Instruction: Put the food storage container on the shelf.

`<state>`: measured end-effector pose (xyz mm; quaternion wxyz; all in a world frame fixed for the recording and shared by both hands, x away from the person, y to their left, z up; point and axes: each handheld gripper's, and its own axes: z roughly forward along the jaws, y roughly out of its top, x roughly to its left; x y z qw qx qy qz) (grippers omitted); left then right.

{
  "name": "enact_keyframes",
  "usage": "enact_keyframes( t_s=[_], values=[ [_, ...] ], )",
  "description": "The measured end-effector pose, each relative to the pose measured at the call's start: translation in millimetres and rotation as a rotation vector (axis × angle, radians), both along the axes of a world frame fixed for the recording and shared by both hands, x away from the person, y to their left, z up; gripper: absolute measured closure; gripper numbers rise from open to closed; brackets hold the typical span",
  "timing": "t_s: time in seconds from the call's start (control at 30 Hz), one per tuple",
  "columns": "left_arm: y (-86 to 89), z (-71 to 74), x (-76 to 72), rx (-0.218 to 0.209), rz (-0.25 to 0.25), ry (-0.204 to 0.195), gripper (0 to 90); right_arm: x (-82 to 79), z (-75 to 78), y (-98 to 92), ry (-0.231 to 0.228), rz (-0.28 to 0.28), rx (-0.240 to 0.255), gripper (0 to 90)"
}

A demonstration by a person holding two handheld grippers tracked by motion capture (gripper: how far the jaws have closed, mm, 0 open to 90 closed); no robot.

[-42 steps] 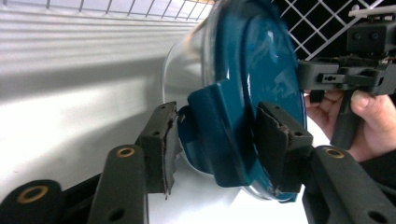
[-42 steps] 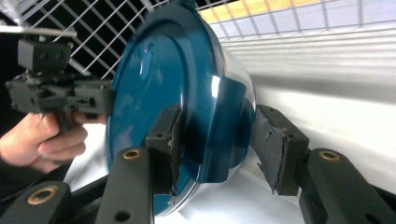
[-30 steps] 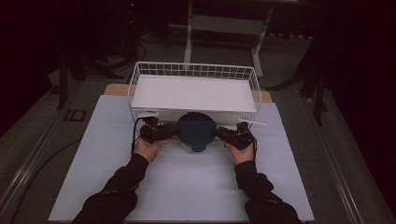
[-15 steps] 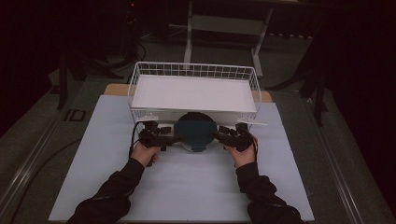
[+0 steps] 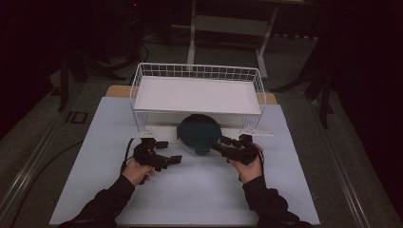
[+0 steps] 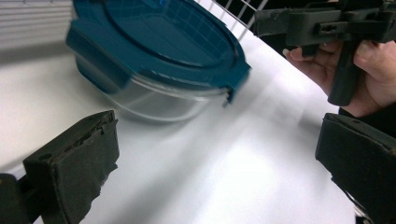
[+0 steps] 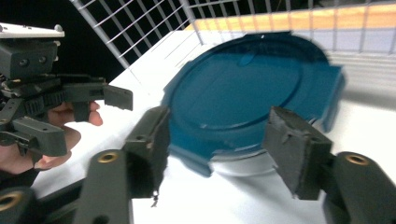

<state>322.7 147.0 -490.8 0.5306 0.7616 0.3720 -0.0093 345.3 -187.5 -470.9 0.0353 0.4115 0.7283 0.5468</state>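
Two grippers, both empty. Left gripper (image 5: 169,152) spread wide, jaws just opened, nothing between the pads but bare table (image 5: 199,199); same gap seen in the left gripper view (image 6: 219,158). Right gripper (image 5: 219,143) released too, half spread, jaws just eased inward a little, pads pressing on nothing. Between the two, on the table and just in front of the wire basket (image 5: 142,71): the round glass container (image 5: 198,133) with its teal lid snapped on. From the left gripper, up and to the right, a clear gap apart; from the right gripper, up and to the left, near, likely the nearer hand. No long axis on a round body, only lid tabs jutting at the rim. Hard to judge: any contact between the container's far side and the basket front. Container blurred in both gripper views (image 7: 243,93), top of lid cut off in the left one.
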Motion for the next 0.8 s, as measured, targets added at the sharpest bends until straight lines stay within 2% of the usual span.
enact_keyframes(
  t_s=[0.1,0.13,0.3,0.37,0.5,0.57,0.6,0.63,0.8],
  values=[
    [1.0,1.5,-7.5,0.002,-0.007,-0.012,0.0,-5.7,-1.4,2.7,0.004,0.012,-0.010,44.3],
    [1.6,2.8,-14.3,0.014,-0.007,-0.024,0.0,-8.7,-2.4,4.2,0.004,0.014,-0.020,45.6],
    [2.3,5.5,-29.9,0.028,-0.016,-0.068,0.0,-19.3,-11.8,12.7,0.028,0.027,-0.056,58.0],
    [1.8,6.7,-34.7,0.040,-0.021,-0.088,0.0,-20.9,-15.1,15.3,0.041,0.026,-0.065,67.7],
    [3.0,8.5,-42.9,0.042,-0.020,-0.116,0.0,-23.0,-20.4,21.2,0.047,0.068,-0.084,89.6],
    [3.7,8.0,-45.1,0.041,-0.017,-0.123,0.0,-21.8,-24.4,25.3,0.067,0.085,-0.089,89.9],
    [3.7,8.0,-45.1,0.041,-0.017,-0.123,0.0,-21.8,-24.4,25.3,0.067,0.085,-0.089,89.9],
    [4.6,6.9,-46.3,0.036,-0.014,-0.127,0.0,-20.9,-26.9,29.2,0.056,0.089,-0.111,89.9],
    [6.2,6.5,-47.1,0.034,-0.006,-0.142,0.0,-16.0,-30.3,33.9,0.062,0.073,-0.128,89.9]
  ],
)
